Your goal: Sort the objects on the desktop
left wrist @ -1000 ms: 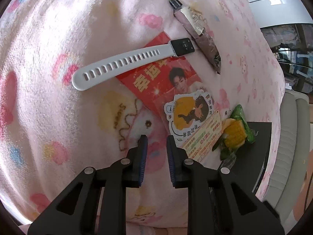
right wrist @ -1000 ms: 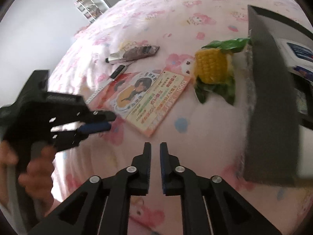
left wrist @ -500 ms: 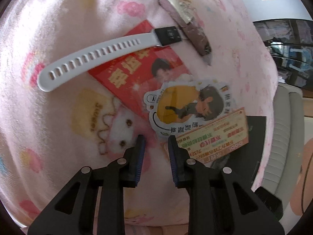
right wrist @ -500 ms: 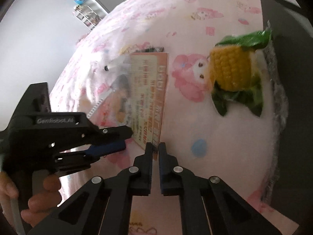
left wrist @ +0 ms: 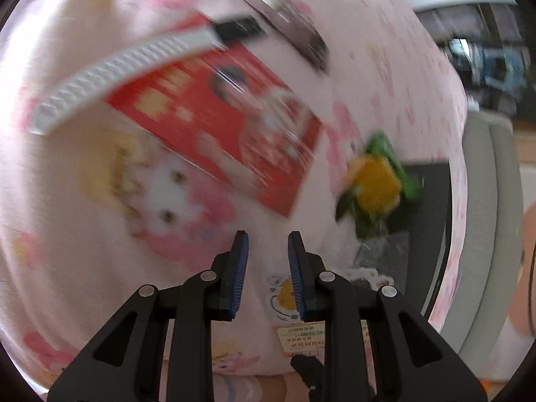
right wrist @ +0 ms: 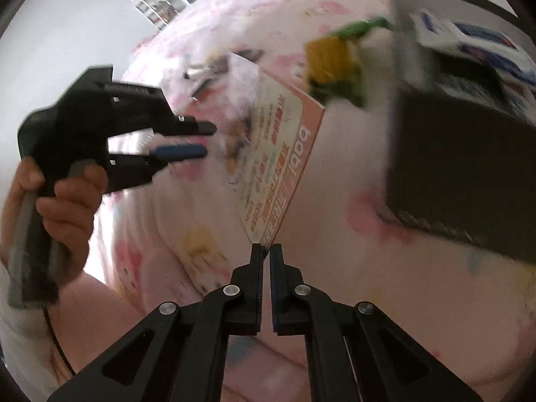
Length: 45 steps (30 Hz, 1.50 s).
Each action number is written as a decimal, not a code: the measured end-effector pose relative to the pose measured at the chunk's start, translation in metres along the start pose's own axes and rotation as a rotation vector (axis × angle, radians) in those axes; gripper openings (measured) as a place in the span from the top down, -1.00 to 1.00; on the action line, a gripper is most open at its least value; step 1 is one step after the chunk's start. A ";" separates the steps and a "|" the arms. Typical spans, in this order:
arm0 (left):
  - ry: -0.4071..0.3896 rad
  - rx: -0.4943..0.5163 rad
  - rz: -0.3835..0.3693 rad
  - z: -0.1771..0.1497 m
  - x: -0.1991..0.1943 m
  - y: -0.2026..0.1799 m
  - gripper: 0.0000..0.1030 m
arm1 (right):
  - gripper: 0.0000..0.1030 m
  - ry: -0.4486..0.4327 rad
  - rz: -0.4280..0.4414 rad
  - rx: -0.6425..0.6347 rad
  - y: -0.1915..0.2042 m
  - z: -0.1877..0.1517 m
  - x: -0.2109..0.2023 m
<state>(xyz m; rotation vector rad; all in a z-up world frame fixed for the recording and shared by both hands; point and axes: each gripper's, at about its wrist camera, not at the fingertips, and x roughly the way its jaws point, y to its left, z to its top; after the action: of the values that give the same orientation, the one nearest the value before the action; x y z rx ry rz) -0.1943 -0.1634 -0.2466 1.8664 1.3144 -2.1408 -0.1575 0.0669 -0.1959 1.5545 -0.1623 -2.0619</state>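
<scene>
The right gripper (right wrist: pixel 266 251) has just been closing, and its jaws now pinch the near corner of the leaflet (right wrist: pixel 278 164), an orange-edged printed sheet with a die-cut cartoon sticker carried along on it, lifted on edge above the pink blanket (right wrist: pixel 335 268). The hold is only a corner pinch on thin paper, so the step in hand, carrying the leaflet to the black box (right wrist: pixel 462 174) on the right, likely goes best with a slow, level sweep and the sheet kept hanging so that it neither folds nor slips; the sticker seems loose on the sheet and could slide off if it tips. The box wall stands high, so the sheet probably has to clear the rim before the jaws let go. To the left a hand (right wrist: pixel 63 201) holds the left gripper (left wrist: pixel 268 244), whose jaws stand slightly spread with nothing between them; it is best kept out of the sweep's way. Just beyond the leaflet's far edge, close by the box, lies the toy corn (right wrist: pixel 335 60), yellow with green leaves. Farther off, in the blurred left wrist view, a red card (left wrist: pixel 214 117) lies flat on the blanket with a white strap (left wrist: pixel 117 77) across its far left edge, a dark watch body at the strap's right end. Farthest is a foil packet (left wrist: pixel 284 16), lying apart from the card.
</scene>
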 end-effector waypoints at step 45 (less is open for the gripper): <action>-0.028 0.243 0.117 -0.072 0.000 -0.027 0.39 | 0.47 -0.154 0.100 0.162 -0.053 -0.007 0.002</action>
<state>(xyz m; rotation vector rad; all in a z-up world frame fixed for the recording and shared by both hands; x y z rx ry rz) -0.1494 -0.1040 -0.2269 1.9310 0.9497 -2.3446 -0.1701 0.1123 -0.2213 1.4473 -0.4650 -2.1321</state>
